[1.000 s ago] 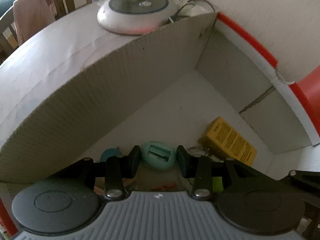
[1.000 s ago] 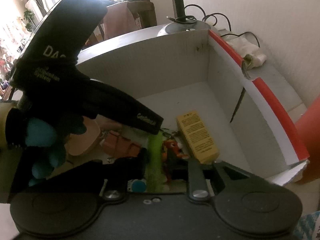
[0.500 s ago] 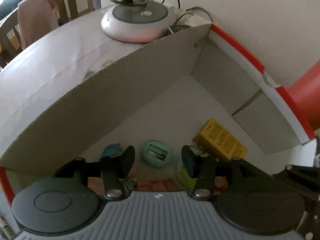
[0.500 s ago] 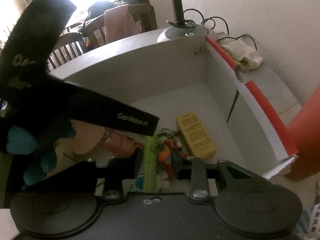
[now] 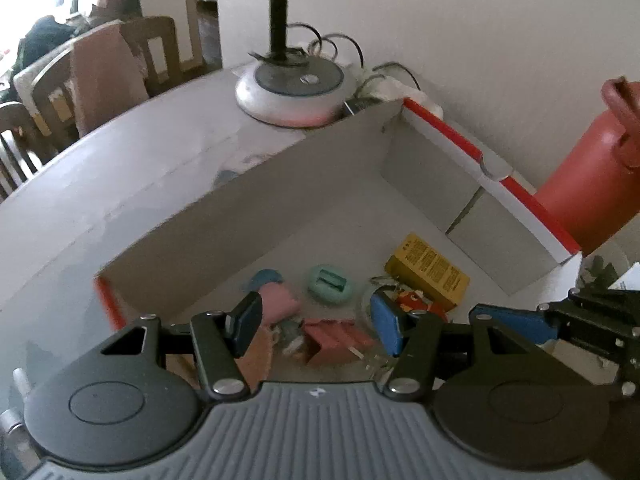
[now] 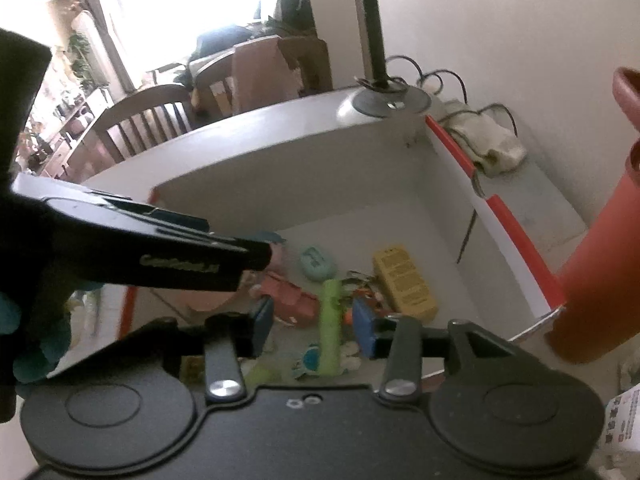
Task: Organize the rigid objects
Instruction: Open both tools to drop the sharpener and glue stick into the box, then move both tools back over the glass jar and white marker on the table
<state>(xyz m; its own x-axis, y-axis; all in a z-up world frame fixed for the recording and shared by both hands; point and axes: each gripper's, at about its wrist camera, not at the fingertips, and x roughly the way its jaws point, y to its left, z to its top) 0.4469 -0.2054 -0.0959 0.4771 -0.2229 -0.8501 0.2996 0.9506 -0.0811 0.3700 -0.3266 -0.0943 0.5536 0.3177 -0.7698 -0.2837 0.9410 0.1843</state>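
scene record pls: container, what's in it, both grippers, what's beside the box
container: open cardboard box with red-edged wall
contents: yellow carton, mint oval case, green stick, pink items, small bits unclear
left gripper: over the box, jaws just opened, nothing between
right gripper: over the box, jaws just opened, above the green stick, not gripping
beside box: lamp base, red bottle
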